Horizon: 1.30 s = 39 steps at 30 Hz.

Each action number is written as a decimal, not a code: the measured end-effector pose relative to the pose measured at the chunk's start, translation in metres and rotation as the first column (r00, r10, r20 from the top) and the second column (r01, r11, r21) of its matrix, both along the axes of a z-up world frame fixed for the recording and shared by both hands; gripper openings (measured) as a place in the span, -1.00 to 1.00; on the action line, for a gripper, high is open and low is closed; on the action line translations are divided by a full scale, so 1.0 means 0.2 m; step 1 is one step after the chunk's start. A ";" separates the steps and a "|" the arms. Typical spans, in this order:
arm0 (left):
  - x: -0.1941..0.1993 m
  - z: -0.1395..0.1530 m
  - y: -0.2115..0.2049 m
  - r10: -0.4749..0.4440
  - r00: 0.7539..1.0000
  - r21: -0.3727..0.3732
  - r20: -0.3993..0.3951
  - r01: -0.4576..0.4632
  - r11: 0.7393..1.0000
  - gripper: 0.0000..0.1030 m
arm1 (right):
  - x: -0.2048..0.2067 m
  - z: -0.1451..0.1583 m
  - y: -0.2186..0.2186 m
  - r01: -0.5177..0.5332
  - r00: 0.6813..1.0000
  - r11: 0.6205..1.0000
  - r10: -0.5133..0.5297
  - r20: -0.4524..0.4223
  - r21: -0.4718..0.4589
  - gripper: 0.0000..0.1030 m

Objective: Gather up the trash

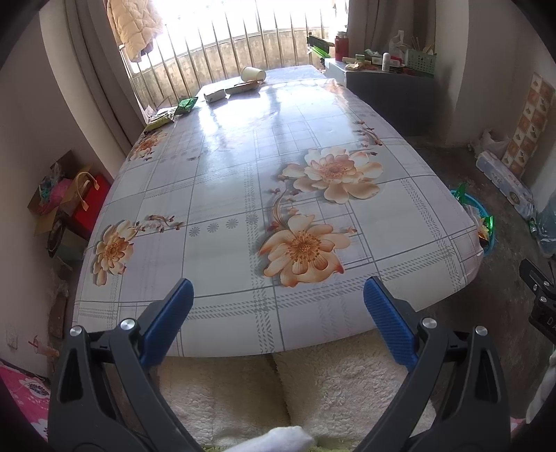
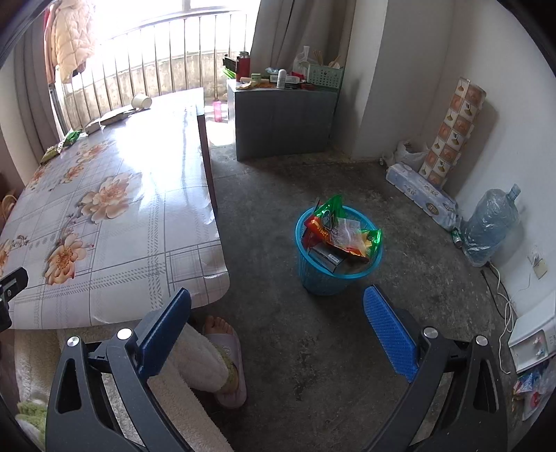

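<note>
Blue bin [image 1: 484,222] half hidden behind table [image 1: 243,194]

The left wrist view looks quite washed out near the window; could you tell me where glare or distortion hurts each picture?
Left wrist: window blown out, glare on the far tablecloth. Right wrist: same glare on the tablecloth, basket evenly lit; fisheye bends edges.

Bare concrete floor [image 2: 312,180], pale walls [image 2: 410,69], barred window [image 1: 243,38] flooded by daylight, floral-clothed table [image 1: 278,194], grey cabinet [image 2: 285,118] set beside curtains [image 2: 295,27]
</note>
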<state>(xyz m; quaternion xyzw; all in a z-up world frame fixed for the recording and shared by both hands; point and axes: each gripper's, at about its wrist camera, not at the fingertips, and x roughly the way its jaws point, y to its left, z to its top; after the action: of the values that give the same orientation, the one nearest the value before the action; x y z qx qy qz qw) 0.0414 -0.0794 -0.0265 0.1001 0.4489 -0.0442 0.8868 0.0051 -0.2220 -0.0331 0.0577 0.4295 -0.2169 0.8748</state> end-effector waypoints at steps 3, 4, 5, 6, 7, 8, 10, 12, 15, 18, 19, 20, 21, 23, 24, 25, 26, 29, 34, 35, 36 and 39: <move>0.00 0.00 0.00 -0.003 1.000 -0.003 -0.003 0.003 1.000 0.83 | 0.00 0.00 0.00 -0.001 1.000 1.000 0.001 0.001 -0.002 0.88; 0.00 0.00 0.00 -0.003 1.000 -0.004 -0.002 0.003 1.000 0.83 | 0.00 0.00 0.00 -0.001 1.000 1.000 0.001 0.001 -0.001 0.88; 0.00 0.00 -0.01 -0.004 1.000 -0.006 -0.003 0.004 1.000 0.83 | 0.00 0.00 0.00 0.000 1.000 1.000 0.000 0.001 -0.001 0.88; 0.00 0.00 -0.01 -0.005 1.000 -0.008 -0.004 0.005 1.000 0.83 | 0.00 0.00 0.00 0.000 1.000 1.000 0.000 0.001 -0.002 0.88; -0.01 0.00 -0.01 -0.006 1.000 -0.011 -0.006 0.006 1.000 0.83 | 0.00 0.00 0.00 0.001 1.000 1.000 -0.001 0.001 -0.002 0.88; -0.01 0.00 -0.01 -0.006 1.000 -0.013 -0.009 0.006 1.000 0.83 | -0.01 0.00 0.00 0.001 1.000 1.000 -0.001 0.002 -0.002 0.88; 0.00 0.00 -0.02 -0.009 1.000 -0.019 -0.015 0.009 1.000 0.83 | -0.01 0.01 0.00 0.002 1.000 1.000 -0.002 0.002 -0.001 0.88; -0.01 0.00 -0.02 -0.011 1.000 -0.023 -0.017 0.010 1.000 0.83 | -0.01 0.01 -0.01 0.002 1.000 1.000 -0.002 0.002 0.000 0.88; -0.01 0.00 -0.02 -0.014 1.000 -0.027 -0.019 0.013 1.000 0.83 | -0.01 0.01 -0.01 0.002 1.000 1.000 -0.002 -0.001 0.000 0.88; -0.01 0.00 -0.02 -0.017 1.000 -0.033 -0.023 0.016 0.999 0.83 | -0.01 0.01 -0.01 0.003 1.000 1.000 -0.003 -0.001 -0.001 0.88; -0.01 0.00 -0.02 -0.018 1.000 -0.034 -0.023 0.017 0.999 0.83 | -0.01 0.01 -0.01 0.003 1.000 1.000 -0.003 -0.001 0.000 0.88; -0.01 0.00 -0.02 -0.019 1.000 -0.035 -0.024 0.018 0.999 0.83 | -0.01 0.01 -0.01 0.003 1.000 1.000 -0.003 -0.001 0.000 0.88; -0.01 0.00 -0.03 -0.020 1.000 -0.036 -0.024 0.019 0.999 0.83 | -0.01 0.01 -0.01 0.002 1.000 1.000 -0.002 -0.001 -0.001 0.88; -0.01 0.00 -0.03 -0.022 1.000 -0.037 -0.022 0.021 0.999 0.83 | 0.00 0.01 -0.02 0.003 1.000 1.000 -0.003 -0.002 -0.002 0.88; -0.01 0.00 -0.03 -0.022 1.000 -0.039 -0.022 0.021 0.999 0.83 | 0.00 0.01 -0.02 0.003 1.000 1.000 -0.003 -0.001 -0.002 0.88; -0.01 0.00 -0.03 -0.023 0.999 -0.041 -0.023 0.022 0.999 0.83 | -0.01 0.01 -0.02 0.003 1.000 1.000 -0.003 -0.001 -0.002 0.88; -0.01 0.00 -0.03 -0.023 0.999 -0.042 -0.022 0.022 0.999 0.83 | -0.01 0.01 -0.02 0.003 1.000 1.000 -0.003 -0.001 -0.003 0.88; -0.02 0.00 -0.03 -0.025 1.000 -0.045 -0.019 0.024 0.999 0.83 | 0.00 0.01 -0.02 0.003 1.000 1.000 -0.003 0.000 -0.002 0.88; -0.02 0.01 -0.03 -0.026 1.000 -0.046 -0.017 0.025 0.999 0.83 | -0.01 0.02 -0.03 0.007 1.000 1.000 -0.007 0.001 -0.001 0.88; -0.02 0.01 -0.03 -0.026 1.000 -0.046 -0.017 0.025 0.999 0.83 | -0.01 0.02 -0.03 0.007 1.000 1.000 -0.007 0.002 -0.002 0.88; -0.02 0.01 -0.03 -0.025 1.000 -0.046 -0.016 0.025 0.999 0.83 | -0.01 0.02 -0.03 0.008 1.000 1.000 -0.008 0.003 -0.003 0.88; -0.02 0.01 -0.03 -0.026 1.000 -0.047 -0.016 0.025 0.999 0.83 | -0.01 0.02 -0.02 0.010 1.000 1.000 -0.010 0.006 -0.004 0.88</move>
<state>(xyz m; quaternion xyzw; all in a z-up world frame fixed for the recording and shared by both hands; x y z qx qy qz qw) 0.0383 -0.0856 -0.0247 0.0848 0.4537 -0.0669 0.8846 0.0027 -0.2263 -0.0284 0.0586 0.4263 -0.2221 0.8749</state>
